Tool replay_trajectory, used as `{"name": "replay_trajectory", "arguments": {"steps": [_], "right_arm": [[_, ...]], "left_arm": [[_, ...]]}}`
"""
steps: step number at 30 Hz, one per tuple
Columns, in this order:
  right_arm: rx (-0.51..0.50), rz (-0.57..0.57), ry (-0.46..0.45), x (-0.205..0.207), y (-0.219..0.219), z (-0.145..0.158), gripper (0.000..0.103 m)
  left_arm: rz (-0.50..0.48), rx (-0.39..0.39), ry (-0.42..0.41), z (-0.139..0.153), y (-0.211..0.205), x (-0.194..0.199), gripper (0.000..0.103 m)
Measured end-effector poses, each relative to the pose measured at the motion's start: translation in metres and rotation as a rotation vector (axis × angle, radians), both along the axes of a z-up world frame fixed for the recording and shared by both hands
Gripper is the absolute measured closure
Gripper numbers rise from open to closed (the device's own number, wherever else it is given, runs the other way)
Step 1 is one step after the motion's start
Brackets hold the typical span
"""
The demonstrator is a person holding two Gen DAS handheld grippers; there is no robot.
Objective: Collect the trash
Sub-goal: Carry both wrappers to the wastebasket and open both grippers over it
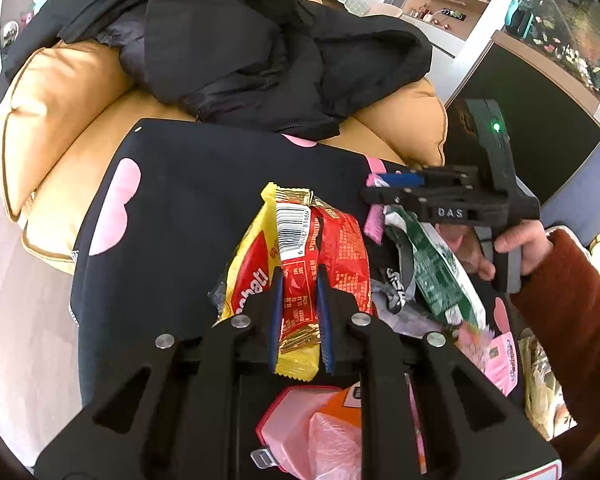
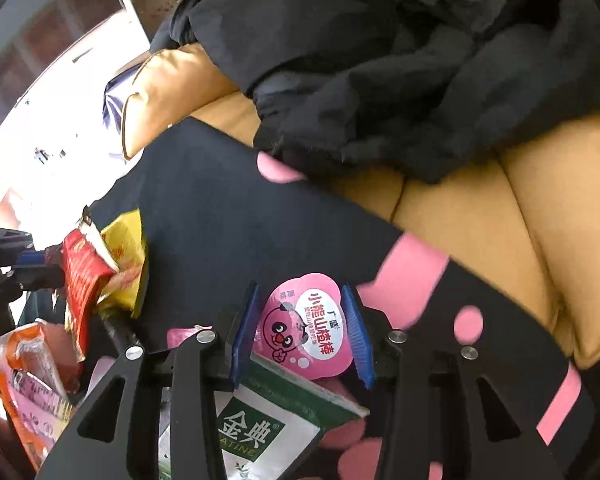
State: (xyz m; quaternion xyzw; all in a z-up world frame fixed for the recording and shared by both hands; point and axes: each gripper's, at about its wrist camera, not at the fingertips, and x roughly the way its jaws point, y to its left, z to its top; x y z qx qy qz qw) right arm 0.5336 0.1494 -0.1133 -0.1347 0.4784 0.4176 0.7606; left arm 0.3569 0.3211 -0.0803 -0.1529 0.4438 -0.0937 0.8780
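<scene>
Over the sofa seat: the tan sofa (image 1: 60, 92) carries a heaped black jacket (image 1: 240, 40); a black bag with pink hearts (image 1: 172, 184) stands open in front of it, trash piled at its mouth.

Bag: the wall is soft cloth, so it may sag or fold shut under a push, and pieces could then slide off onto the seat or floor.

Milk carton: a green-and-white carton (image 2: 260, 428) lies under the right gripper; in the left wrist view it looks tilted and blurred near the bag's edge, and it could tip out.

Left gripper: the left gripper (image 1: 300, 276) has its blue pads pinched together on a red-and-yellow snack wrapper (image 1: 300, 248). Slick foil is gripped near one end, so it might slip or catch on neighbouring wrappers.

Right gripper: the right gripper (image 2: 302, 320) has its pads spread apart either side of a pink round lid (image 2: 306, 320), seemingly not pressing it. A flat lid may skid or flip if the pads close off-centre.
</scene>
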Motion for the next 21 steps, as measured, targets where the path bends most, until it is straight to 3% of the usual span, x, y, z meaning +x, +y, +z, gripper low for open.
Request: {"name": "replay_trajectory", "arguments": {"steps": [4,10,17,21], "right_arm": [[-0.038,0.003,-0.015,-0.019,-0.009,0.000,0.062],[-0.078,-0.053,-0.165,-0.063,-0.027,0.011,0.066],[0.005,-0.125,-0.341,-0.112,-0.060,0.081,0.067],[0.059,-0.194,-0.389,-0.133,-0.081,0.115,0.067]], "left_arm": [[0.002,-0.005,-0.011,0.004,-0.003,-0.009,0.088],[0.006,0.001,-0.032,0.011,-0.013,-0.024,0.088],[0.023,0.030,-0.131,0.052,-0.024,-0.050,0.088],[0.030,0.030,-0.183,0.073,-0.032,-0.067,0.088]]}}
